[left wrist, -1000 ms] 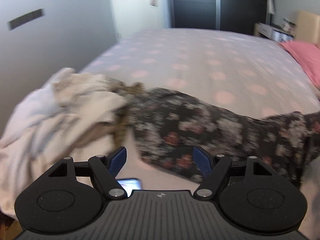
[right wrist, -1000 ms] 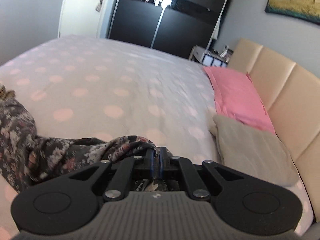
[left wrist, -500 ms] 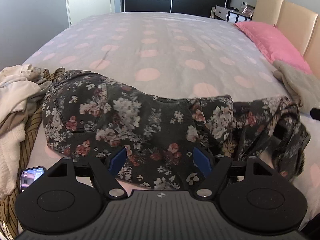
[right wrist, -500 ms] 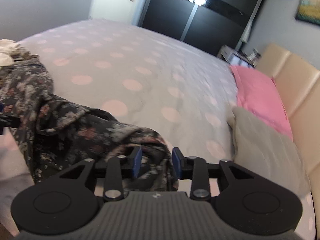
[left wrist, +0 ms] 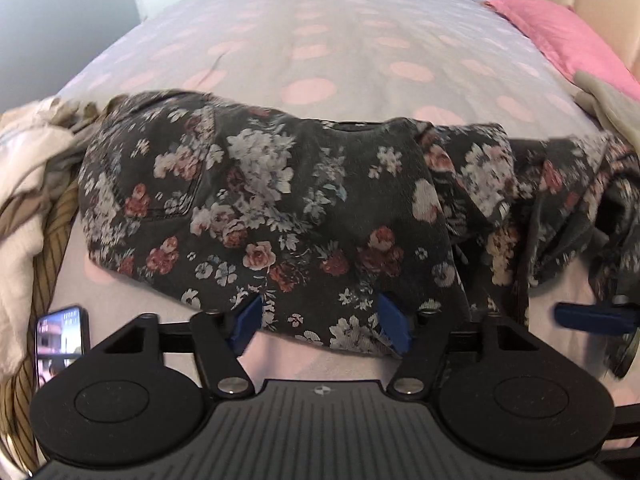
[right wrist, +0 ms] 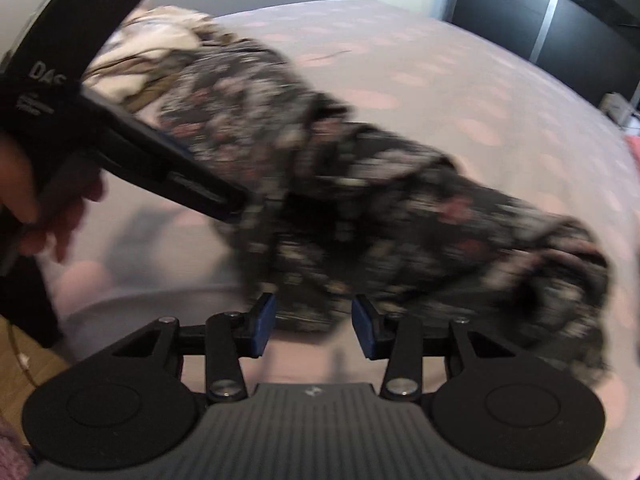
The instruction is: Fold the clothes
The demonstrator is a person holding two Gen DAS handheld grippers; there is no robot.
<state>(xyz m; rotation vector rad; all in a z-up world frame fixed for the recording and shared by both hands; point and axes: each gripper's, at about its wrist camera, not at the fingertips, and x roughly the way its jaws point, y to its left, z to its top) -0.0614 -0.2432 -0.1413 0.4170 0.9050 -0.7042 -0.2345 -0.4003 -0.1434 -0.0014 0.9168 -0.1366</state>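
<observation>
Blue-padded fingers of the left gripper gape at the near hem of floral trousers across mid-frame on the polka-dot bed; the right gripper, likewise released, presumably readies a straightening grasp.

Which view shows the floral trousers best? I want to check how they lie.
The left wrist view: the floral trousers appear sharp, spread across the bed, back pocket visible. The right wrist view shows them motion-blurred, partly behind the left gripper.
</observation>
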